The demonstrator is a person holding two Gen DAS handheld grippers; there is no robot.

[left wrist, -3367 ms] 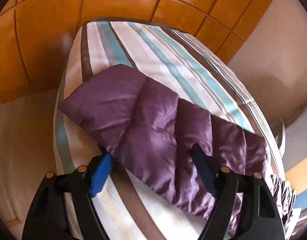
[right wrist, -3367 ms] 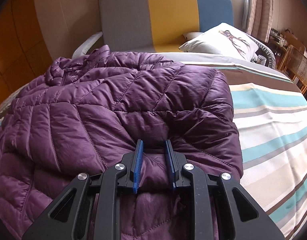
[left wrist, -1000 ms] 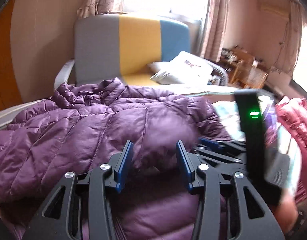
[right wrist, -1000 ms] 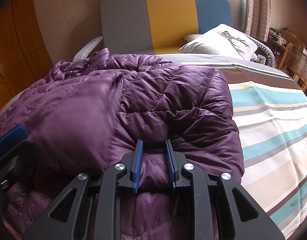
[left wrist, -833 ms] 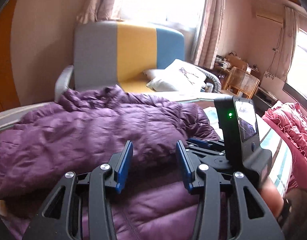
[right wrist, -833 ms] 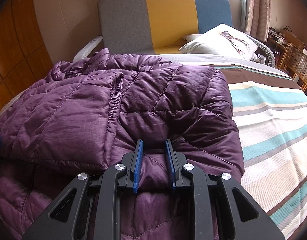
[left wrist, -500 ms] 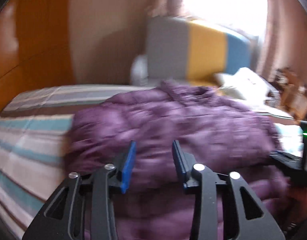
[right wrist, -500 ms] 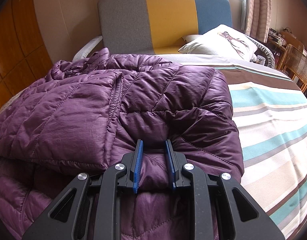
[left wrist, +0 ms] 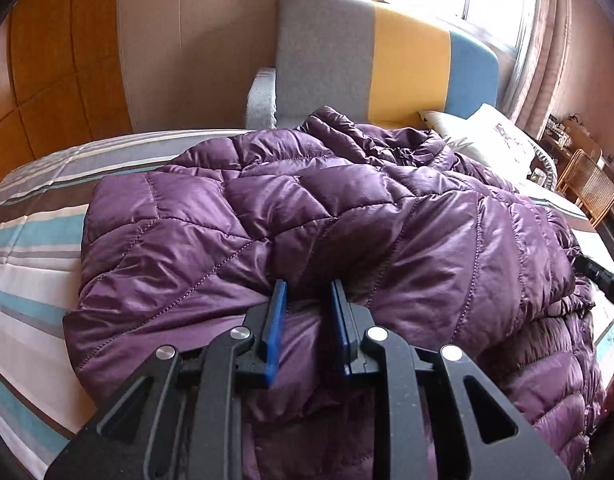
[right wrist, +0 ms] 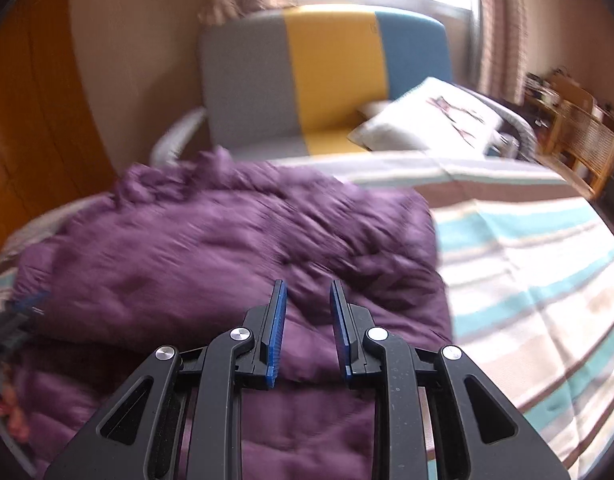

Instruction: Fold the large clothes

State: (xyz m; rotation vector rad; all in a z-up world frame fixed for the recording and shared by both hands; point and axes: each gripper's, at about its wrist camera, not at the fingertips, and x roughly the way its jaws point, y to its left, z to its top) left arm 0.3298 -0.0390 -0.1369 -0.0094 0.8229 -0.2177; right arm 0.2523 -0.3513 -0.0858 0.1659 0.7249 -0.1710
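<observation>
A purple quilted puffer jacket (left wrist: 347, 216) lies folded on a striped bed (left wrist: 31, 248). My left gripper (left wrist: 307, 288) is at the jacket's near left edge, its blue pads closed on a fold of the fabric. In the right wrist view the jacket (right wrist: 227, 256) is blurred by motion. My right gripper (right wrist: 305, 286) is above the jacket's near right part, pads narrowly apart, and the blur hides whether fabric is between them. The left gripper (right wrist: 15, 316) shows at the far left edge of that view.
A grey, yellow and blue headboard (left wrist: 387, 60) stands at the far end with a white pillow (right wrist: 431, 120) before it. Orange wood panels (left wrist: 47, 60) line the left wall. A wicker chair (right wrist: 587, 140) stands at the right. Striped sheet (right wrist: 539, 280) lies right of the jacket.
My left gripper swung to the jacket's left edge and closed on a fold. My right gripper lifted and pulled back, and the view now blurs.
</observation>
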